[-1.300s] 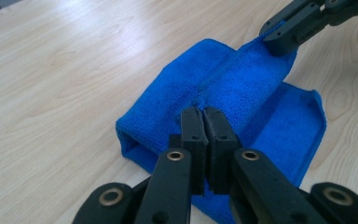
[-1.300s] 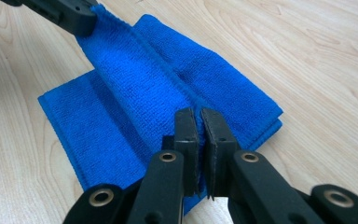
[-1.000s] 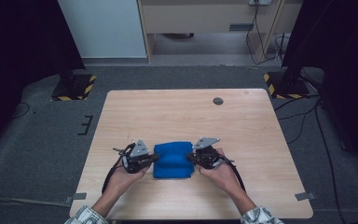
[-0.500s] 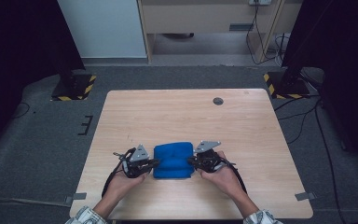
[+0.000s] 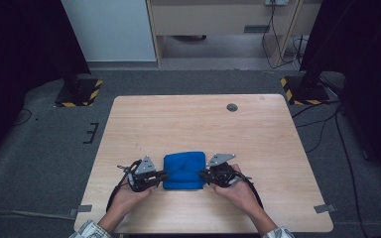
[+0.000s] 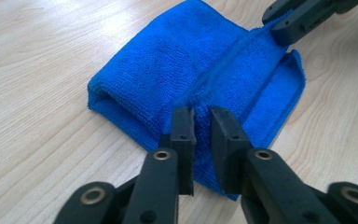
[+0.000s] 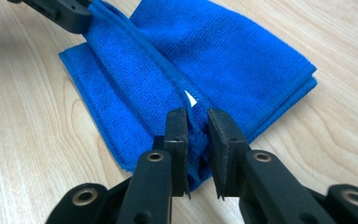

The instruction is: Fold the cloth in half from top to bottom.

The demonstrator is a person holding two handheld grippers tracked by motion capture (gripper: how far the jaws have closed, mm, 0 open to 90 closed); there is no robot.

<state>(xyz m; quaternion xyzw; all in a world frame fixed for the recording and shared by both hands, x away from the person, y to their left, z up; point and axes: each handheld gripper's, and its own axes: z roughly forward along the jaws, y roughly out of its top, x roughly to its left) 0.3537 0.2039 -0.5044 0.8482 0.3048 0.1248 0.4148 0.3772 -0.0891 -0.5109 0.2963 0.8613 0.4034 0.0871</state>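
A folded blue cloth [image 5: 183, 170] lies flat on the wooden table [image 5: 203, 119], near its front edge. My left gripper [image 5: 163, 175] is at the cloth's left side and my right gripper [image 5: 202, 174] at its right side. In the left gripper view the jaws [image 6: 202, 112] stand a little apart over the cloth's raised hem [image 6: 228, 65]. In the right gripper view the jaws [image 7: 197, 114] are likewise slightly parted, with a bunched cloth edge [image 7: 193, 135] in the gap. Both pairs of jaws have just been opening. The cloth sits between the pads without being pinched.
A small dark grommet [image 5: 232, 107] is set into the table near its far edge. Bare wood stretches behind and beside the cloth. Dark stands with yellow-black striped feet [image 5: 79, 92] are on the floor past the far corners.
Both hands have shifted slightly toward the near edge of the table. The cloth lies in the same place.
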